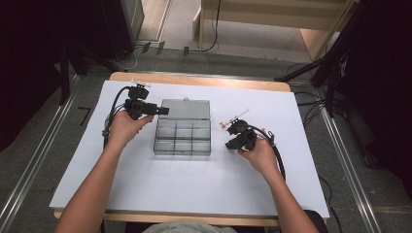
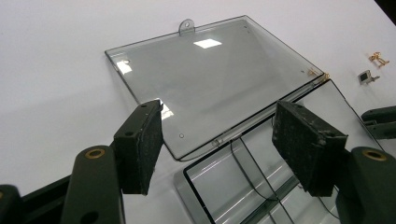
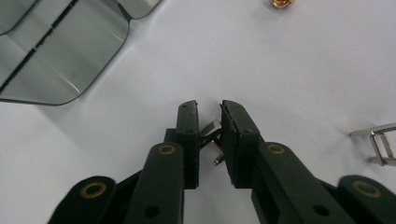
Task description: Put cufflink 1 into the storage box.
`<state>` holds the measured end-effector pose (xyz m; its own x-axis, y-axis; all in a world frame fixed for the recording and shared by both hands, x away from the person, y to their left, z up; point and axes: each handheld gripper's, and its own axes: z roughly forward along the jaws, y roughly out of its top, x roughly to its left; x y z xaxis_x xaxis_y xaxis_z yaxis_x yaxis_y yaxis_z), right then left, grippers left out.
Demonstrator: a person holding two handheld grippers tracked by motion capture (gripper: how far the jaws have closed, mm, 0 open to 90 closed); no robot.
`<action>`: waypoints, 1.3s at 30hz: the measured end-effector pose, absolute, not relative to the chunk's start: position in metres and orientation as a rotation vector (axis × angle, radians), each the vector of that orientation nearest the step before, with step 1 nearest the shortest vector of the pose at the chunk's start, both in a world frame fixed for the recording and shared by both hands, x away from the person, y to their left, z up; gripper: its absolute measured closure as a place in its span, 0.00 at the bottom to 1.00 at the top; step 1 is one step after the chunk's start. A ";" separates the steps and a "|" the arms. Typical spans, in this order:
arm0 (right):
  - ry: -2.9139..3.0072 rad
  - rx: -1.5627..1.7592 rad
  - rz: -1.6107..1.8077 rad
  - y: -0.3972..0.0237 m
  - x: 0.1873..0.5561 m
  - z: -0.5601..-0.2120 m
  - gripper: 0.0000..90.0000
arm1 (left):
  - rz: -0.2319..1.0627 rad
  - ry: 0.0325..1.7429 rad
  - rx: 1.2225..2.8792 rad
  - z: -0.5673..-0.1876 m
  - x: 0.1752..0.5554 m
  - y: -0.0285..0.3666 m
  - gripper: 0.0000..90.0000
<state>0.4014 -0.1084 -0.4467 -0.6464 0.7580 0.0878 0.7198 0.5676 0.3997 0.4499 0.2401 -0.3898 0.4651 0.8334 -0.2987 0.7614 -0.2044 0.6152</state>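
High view, left to right. Left tongs (image 1: 165, 110) sit at centre-left of the frame, tips over the left edge of the clear lid (image 1: 184, 108), which lies folded back flat on the white counter (image 1: 145, 194). In the left gripper view the left tongs (image 2: 217, 135) stand wide, nothing between the pads, which hang over the hinge line between the lid (image 2: 210, 79) and the clear compartment box (image 2: 261, 186).

The box (image 1: 182, 138) is at frame centre, just below the lid, divided into small cells; cell contents cannot be told.

Right tongs (image 1: 228, 143) are right of centre, near the box's right wall but apart from it, tips down at the counter. In the right gripper view the right tongs (image 3: 210, 135) are narrow, with a small silver metal piece (image 3: 212, 128) between the pads; both pads appear to touch it.

Loose parts on the counter: a gold piece (image 3: 280, 3) at the top edge of the right gripper view, a silver clip (image 3: 380, 140) at its right edge. In the left gripper view, a gold piece (image 2: 379, 59) and a small silver piece (image 2: 365, 77) lie at upper right.
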 end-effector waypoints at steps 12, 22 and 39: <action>2.695 1.287 0.623 -0.110 0.402 -0.444 0.98 | 0.123 1.325 1.998 -0.391 0.450 0.240 0.38; 2.713 1.292 0.607 -0.106 0.401 -0.443 0.99 | 0.124 1.326 1.999 -0.391 0.450 0.241 0.38; 2.697 1.288 0.715 -0.101 0.396 -0.420 0.99 | 0.124 1.324 1.991 -0.387 0.449 0.243 0.38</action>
